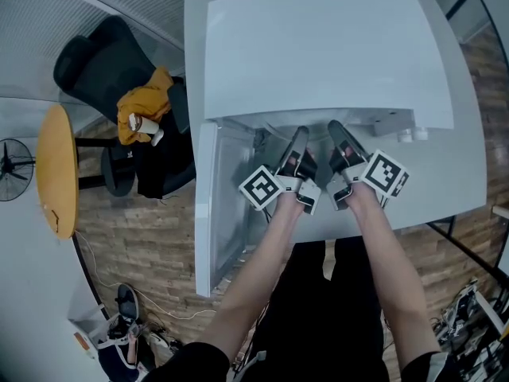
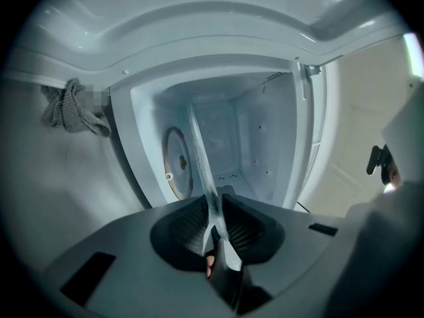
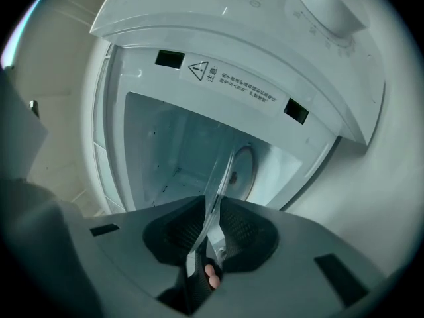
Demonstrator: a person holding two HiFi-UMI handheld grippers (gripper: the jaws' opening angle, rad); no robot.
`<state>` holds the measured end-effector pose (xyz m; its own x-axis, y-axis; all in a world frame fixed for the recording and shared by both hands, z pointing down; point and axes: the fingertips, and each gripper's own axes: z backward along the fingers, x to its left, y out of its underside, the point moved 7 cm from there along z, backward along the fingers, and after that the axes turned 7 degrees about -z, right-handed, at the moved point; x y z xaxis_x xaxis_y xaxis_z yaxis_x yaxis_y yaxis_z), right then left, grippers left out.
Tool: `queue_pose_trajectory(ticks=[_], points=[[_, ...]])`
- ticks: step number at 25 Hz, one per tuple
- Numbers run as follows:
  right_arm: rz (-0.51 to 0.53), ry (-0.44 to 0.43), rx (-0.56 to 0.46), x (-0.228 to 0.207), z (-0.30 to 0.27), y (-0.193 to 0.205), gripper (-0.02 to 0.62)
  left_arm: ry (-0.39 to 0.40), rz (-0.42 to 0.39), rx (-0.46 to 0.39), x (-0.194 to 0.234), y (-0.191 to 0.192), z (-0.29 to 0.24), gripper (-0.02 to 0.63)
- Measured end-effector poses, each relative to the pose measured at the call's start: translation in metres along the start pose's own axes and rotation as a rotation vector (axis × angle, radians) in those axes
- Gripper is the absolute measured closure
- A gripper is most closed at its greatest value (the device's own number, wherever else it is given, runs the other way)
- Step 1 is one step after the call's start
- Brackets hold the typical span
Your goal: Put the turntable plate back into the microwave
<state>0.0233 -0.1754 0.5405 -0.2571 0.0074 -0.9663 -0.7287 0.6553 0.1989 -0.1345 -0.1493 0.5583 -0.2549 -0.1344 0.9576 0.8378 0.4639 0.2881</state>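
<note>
The clear glass turntable plate is seen edge-on between the jaws of my left gripper, which is shut on its rim. My right gripper is likewise shut on the plate. In the head view both grippers, left and right, reach side by side into the mouth of the white microwave; the plate is hidden under its top there. The door hangs open to the left. The gripper views show the empty cavity and the round recess with its hub beyond the plate.
The microwave stands on a white table. Its control knob sits above the opening. A grey cloth hangs beside the door. On the floor at left are a black chair with a yellow garment, a round wooden table and a fan.
</note>
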Motion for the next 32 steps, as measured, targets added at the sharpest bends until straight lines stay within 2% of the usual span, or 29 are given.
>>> queue_pose_trajectory(ticks=[9, 20, 32], points=[[-0.016, -0.009, -0.045, -0.009, -0.018, -0.008, 0.517, 0.01, -0.05, 0.02, 0.012, -0.012, -0.02, 0.543], [-0.032, 0.013, -0.084, -0.02, -0.027, -0.015, 0.516, 0.008, -0.037, 0.024, 0.02, -0.015, -0.036, 0.54], [-0.023, -0.021, -0.098, -0.018, -0.04, -0.023, 0.515, -0.003, -0.049, 0.024, 0.023, -0.021, -0.047, 0.535]])
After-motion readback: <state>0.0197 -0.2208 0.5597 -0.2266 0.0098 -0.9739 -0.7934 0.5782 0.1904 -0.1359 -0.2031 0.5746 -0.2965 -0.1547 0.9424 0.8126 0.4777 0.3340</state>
